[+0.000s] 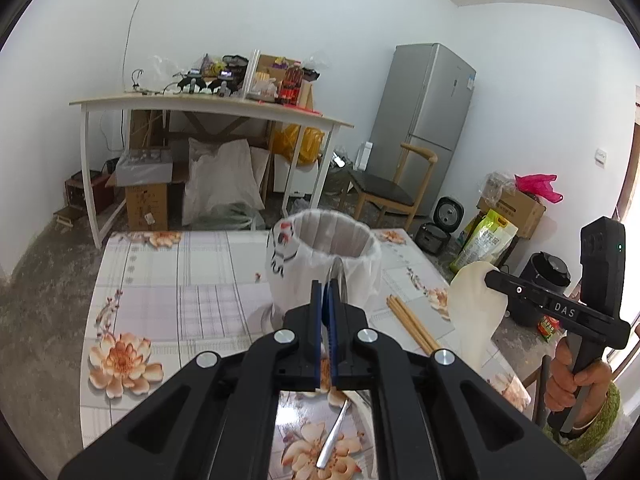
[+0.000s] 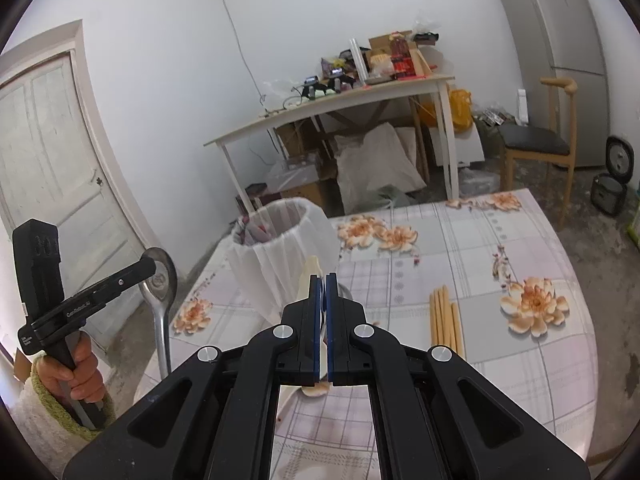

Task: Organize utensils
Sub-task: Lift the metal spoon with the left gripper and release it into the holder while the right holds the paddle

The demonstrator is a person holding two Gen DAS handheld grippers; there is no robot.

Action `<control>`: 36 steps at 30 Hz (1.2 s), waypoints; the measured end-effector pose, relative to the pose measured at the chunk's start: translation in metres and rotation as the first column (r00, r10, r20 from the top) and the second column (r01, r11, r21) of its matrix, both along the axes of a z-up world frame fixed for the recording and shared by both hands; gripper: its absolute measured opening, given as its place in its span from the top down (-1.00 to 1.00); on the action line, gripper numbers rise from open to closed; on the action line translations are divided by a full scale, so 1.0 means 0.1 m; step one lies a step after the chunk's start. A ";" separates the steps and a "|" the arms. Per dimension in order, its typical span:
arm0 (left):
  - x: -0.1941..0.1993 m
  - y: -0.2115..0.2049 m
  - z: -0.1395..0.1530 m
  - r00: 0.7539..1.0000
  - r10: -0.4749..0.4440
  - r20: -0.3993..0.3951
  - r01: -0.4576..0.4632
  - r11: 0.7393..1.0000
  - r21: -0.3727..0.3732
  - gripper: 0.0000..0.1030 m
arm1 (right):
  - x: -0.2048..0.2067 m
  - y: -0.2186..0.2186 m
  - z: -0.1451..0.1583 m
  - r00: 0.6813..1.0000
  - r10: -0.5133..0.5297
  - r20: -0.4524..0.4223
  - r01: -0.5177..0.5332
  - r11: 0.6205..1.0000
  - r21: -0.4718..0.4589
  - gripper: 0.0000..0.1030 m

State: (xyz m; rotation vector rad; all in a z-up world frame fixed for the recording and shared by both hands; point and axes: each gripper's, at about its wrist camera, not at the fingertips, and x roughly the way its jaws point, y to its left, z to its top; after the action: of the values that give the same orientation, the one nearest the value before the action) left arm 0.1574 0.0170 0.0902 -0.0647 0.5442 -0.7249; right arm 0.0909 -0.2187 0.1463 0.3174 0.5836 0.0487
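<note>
Grippers hover near the white pleated bin (image 1: 324, 256): left gripper (image 1: 327, 292) clamps a steel spoon (image 2: 160, 280), right gripper (image 2: 323, 284) a cream rice paddle (image 1: 476, 304).

White walls (image 1: 280, 8) close the room over a rough grey floor (image 1: 44, 280). A white-legged side table (image 1: 208, 106) with a pale top stands against the far wall, clutter along its top, cardboard boxes (image 1: 146, 200) and sacks (image 1: 222, 180) beneath. A tall silver fridge (image 1: 424, 104) fills the corner, a wooden chair (image 1: 384, 188) in front. A panelled white door (image 2: 52, 152) shows in the right wrist view. Even daylight.
</note>
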 end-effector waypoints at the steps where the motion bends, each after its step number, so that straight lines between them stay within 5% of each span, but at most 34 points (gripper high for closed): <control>1: 0.01 -0.01 0.03 1.000 0.002 0.006 -0.002 1.000 -0.003 0.96 | 0.00 -0.01 0.02 1.000 0.000 0.006 0.000 1.000 0.000 0.99; 11: 0.28 -0.24 0.63 0.988 0.058 0.145 -0.049 0.997 -0.065 0.96 | 0.01 -0.18 0.10 0.999 -0.017 0.036 0.016 1.000 0.020 0.99; 17: 0.58 -0.46 0.93 0.959 0.142 0.244 -0.124 0.988 -0.089 0.96 | 0.03 -0.22 0.07 0.999 -0.020 0.027 0.019 0.999 0.037 0.99; 28: 1.07 -1.02 0.57 0.890 0.161 0.428 -0.237 0.962 0.133 0.96 | 0.11 -0.29 0.00 1.000 -0.023 -0.006 0.023 0.999 0.041 0.99; 36: 1.07 -1.39 0.07 0.849 0.024 0.528 -0.251 0.897 0.363 0.96 | 0.16 -0.39 -0.11 0.999 -0.030 -0.031 0.032 0.997 0.075 0.98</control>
State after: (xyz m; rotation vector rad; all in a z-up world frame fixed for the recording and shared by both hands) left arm 0.2641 -0.1216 0.0968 0.4822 0.1651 -0.4362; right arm 0.1066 -0.2572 0.1354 0.4015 0.6072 0.0361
